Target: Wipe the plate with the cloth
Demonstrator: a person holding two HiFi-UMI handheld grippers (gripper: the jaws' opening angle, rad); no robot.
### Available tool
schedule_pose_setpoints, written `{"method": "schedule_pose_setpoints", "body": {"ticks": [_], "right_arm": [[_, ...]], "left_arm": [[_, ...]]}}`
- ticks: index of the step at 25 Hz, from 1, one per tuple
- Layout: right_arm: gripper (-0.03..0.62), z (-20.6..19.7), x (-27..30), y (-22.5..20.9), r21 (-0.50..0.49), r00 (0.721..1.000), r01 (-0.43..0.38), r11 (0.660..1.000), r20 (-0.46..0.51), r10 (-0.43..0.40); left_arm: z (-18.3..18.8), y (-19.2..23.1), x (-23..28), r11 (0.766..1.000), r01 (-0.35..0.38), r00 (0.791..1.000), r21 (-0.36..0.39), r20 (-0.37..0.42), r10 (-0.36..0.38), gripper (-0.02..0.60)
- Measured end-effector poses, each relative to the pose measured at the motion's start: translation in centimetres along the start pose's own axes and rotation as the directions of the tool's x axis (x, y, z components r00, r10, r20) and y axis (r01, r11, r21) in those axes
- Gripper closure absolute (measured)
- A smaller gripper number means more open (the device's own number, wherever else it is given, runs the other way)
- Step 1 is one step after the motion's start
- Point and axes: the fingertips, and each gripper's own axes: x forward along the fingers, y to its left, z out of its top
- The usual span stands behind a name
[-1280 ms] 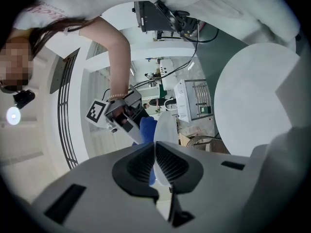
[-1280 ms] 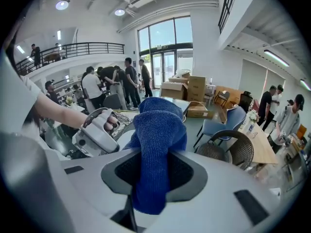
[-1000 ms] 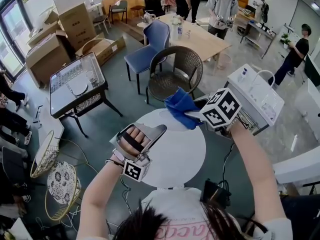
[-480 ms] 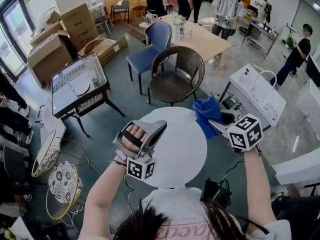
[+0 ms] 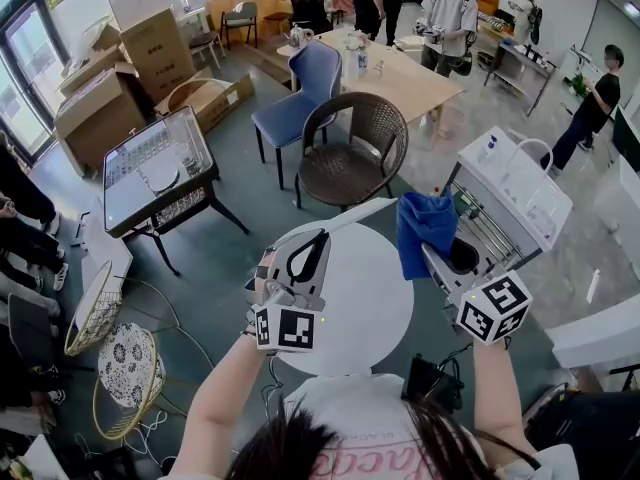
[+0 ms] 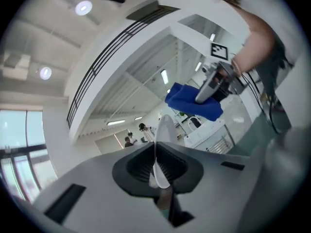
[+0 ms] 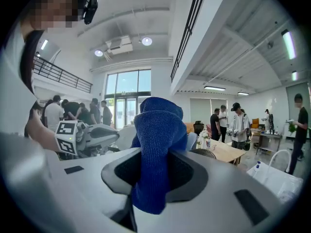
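Note:
In the head view my left gripper (image 5: 312,248) is shut on the rim of a white plate (image 5: 362,211), which stands edge-on above the round white table (image 5: 350,313). The left gripper view shows the plate (image 6: 162,130) as a thin upright sliver pinched between the jaws of the left gripper (image 6: 156,161). To its right, my right gripper (image 5: 428,256) is shut on a blue cloth (image 5: 424,230), a hand's width from the plate and not touching it. In the right gripper view the cloth (image 7: 159,140) bunches up out of my right gripper (image 7: 155,178), with the left gripper (image 7: 92,137) beyond it.
A brown wicker chair (image 5: 352,153) and a blue chair (image 5: 300,93) stand beyond the table. A white wire cart (image 5: 510,193) is close on the right. A black box (image 5: 432,383) lies on the floor by my right side. Several people stand around a wooden table (image 5: 410,73).
My left wrist has rolled, so the plate now stands edge-on. The right gripper has swung right and back toward me with the cloth, away from the plate.

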Motion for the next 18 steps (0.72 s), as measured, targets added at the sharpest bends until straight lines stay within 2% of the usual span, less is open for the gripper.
{"method": "schedule_pose_setpoints", "body": {"ticks": [1, 2, 4, 6, 9, 13, 14, 16, 18], "right_arm": [[0.461, -0.2, 0.1, -0.1, 0.009, 1.000, 0.018, 1.000, 0.016, -0.019], [0.461, -0.5, 0.2, -0.1, 0.018, 0.999, 0.034, 0.999, 0.023, -0.035], [0.461, -1.2, 0.4, 0.2, 0.028, 0.998, 0.056, 0.998, 0.020, -0.057], [0.461, -1.7, 0.7, 0.9, 0.040, 0.998, 0.056, 0.998, 0.016, -0.056], [0.461, -2.4, 1.1, 2.0, 0.057, 0.999, 0.053, 0.997, 0.006, -0.054], [0.462, -3.4, 1.8, 2.7, 0.023, 0.995, 0.096, 0.995, -0.012, -0.095], [0.462, -3.4, 2.0, 2.9, 0.010, 0.994, 0.107, 0.994, -0.014, -0.106], [0.462, -3.4, 2.3, 3.3, -0.009, 0.992, 0.124, 0.992, -0.015, -0.124], [0.462, -3.3, 2.4, 3.6, -0.013, 0.991, 0.134, 0.991, -0.013, -0.134]], "left_arm": [[-0.6, 0.0, 0.0, 0.994, 0.009, 1.000, -0.107, -0.013, -0.011, 0.561], [-1.1, 0.0, 0.0, 0.975, 0.019, 1.000, -0.222, -0.020, -0.024, 0.561], [-1.9, 0.0, -0.1, 0.901, 0.046, 0.998, -0.431, -0.013, -0.057, 0.563], [-2.7, 0.1, -0.5, 0.820, 0.063, 0.997, -0.569, 0.009, -0.071, 0.565], [-3.6, 0.2, -1.1, 0.736, 0.068, 0.997, -0.673, 0.030, -0.064, 0.565], [-4.6, 0.2, -1.7, 0.588, 0.084, 0.996, -0.804, 0.076, -0.039, 0.565], [-4.8, 0.3, -1.9, 0.558, 0.091, 0.996, -0.825, 0.087, -0.033, 0.565], [-5.1, 0.5, -2.3, 0.518, 0.103, 0.994, -0.849, 0.102, -0.029, 0.565], [-5.2, 0.6, -2.6, 0.497, 0.108, 0.994, -0.861, 0.108, -0.027, 0.565]]}}
